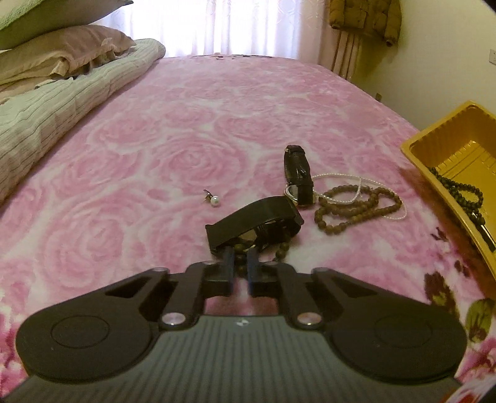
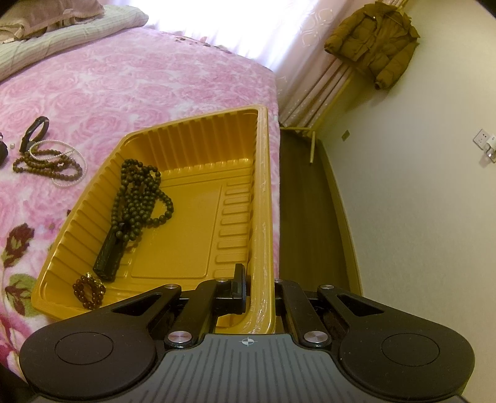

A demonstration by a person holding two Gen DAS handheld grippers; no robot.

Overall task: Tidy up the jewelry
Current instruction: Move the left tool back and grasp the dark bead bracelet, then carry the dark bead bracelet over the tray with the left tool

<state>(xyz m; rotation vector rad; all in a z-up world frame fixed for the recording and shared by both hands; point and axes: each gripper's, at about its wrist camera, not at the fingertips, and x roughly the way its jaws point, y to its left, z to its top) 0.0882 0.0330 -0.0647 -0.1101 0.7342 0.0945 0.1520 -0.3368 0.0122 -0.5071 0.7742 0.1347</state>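
Left claw [image 1: 239, 259] closed, apparently pinching brown beads under a black watch [image 1: 254, 221] on the pink bed [image 1: 155, 124]. Right claw [image 2: 259, 283] clamped on the yellow tray's [image 2: 201, 130] near rim. Dark bead necklace [image 2: 141, 189] and red bracelet [image 2: 89, 290] inside tray.

A pink rose-patterned blanket [image 1: 186, 130] covers the bed, with a striped quilt [image 1: 62, 105] bunched at its ten o'clock corner and a mauve pillow [image 1: 68, 46] stacked on top. A bright curtained window [image 1: 235, 24] glows at twelve o'clock. In the right wrist view a brown padded jacket [image 2: 375, 43] hangs at one o'clock, and a white wall socket [image 2: 485, 142] sits at three o'clock.
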